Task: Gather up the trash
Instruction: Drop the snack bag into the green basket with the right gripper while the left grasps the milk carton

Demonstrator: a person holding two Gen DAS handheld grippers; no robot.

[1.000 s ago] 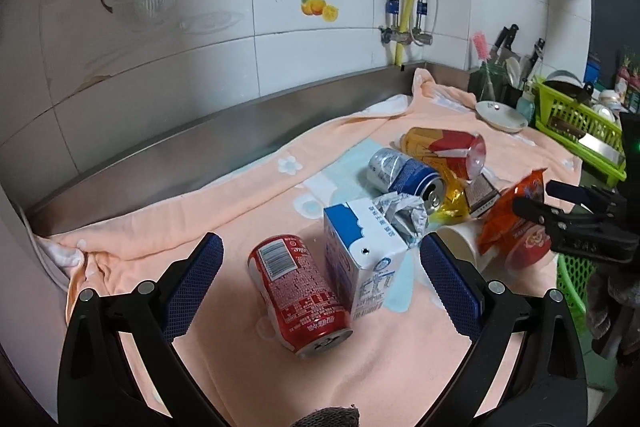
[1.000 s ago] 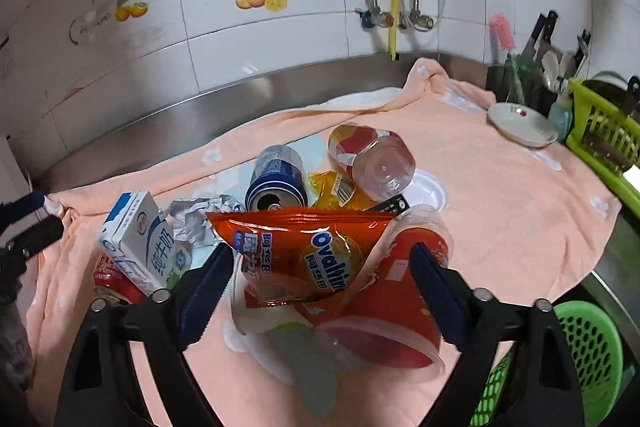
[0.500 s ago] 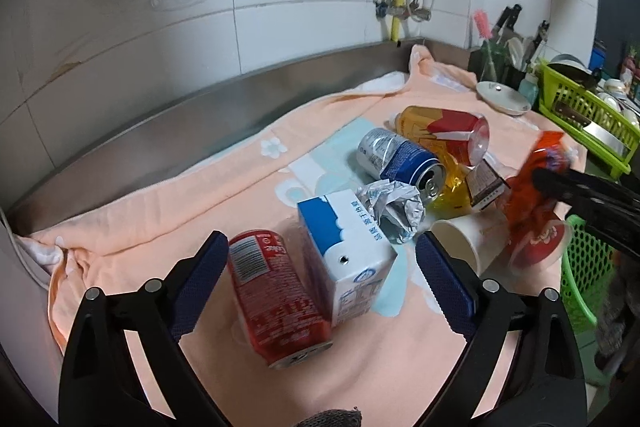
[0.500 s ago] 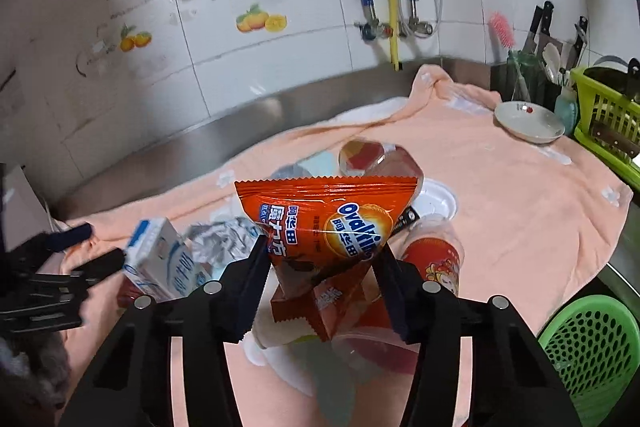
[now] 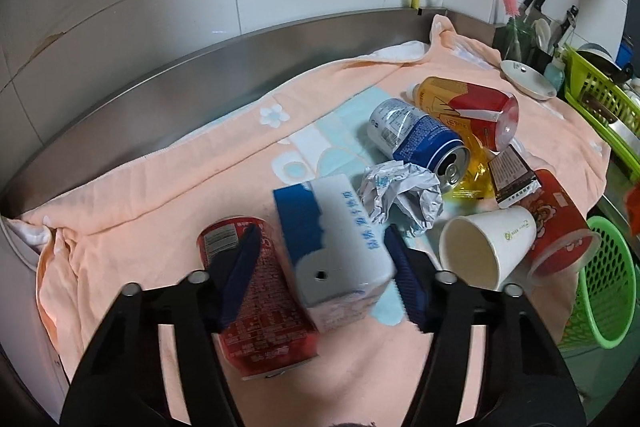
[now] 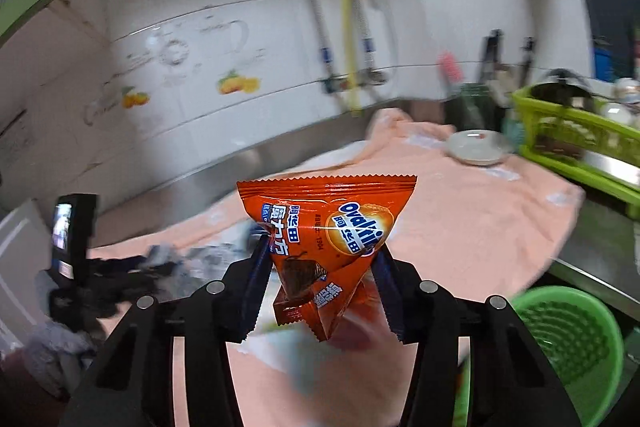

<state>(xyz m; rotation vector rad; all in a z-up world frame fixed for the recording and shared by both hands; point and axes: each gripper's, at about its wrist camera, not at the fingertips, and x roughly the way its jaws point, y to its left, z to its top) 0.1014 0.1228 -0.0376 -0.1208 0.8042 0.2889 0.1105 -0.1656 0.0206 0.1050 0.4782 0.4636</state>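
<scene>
Left hand-held gripper [image 5: 322,273]: pitched steeply down over near left part of surface, jaws just closing, blue pads either side of milk carton [image 5: 334,247]; right pad against carton's side, left pad's contact unclear. Right hand-held gripper [image 6: 320,267]: raised above surface near its right edge, pointing slightly downward, jaws narrowed and clamped on orange snack packet [image 6: 326,227], packet hanging upright between pads.
</scene>
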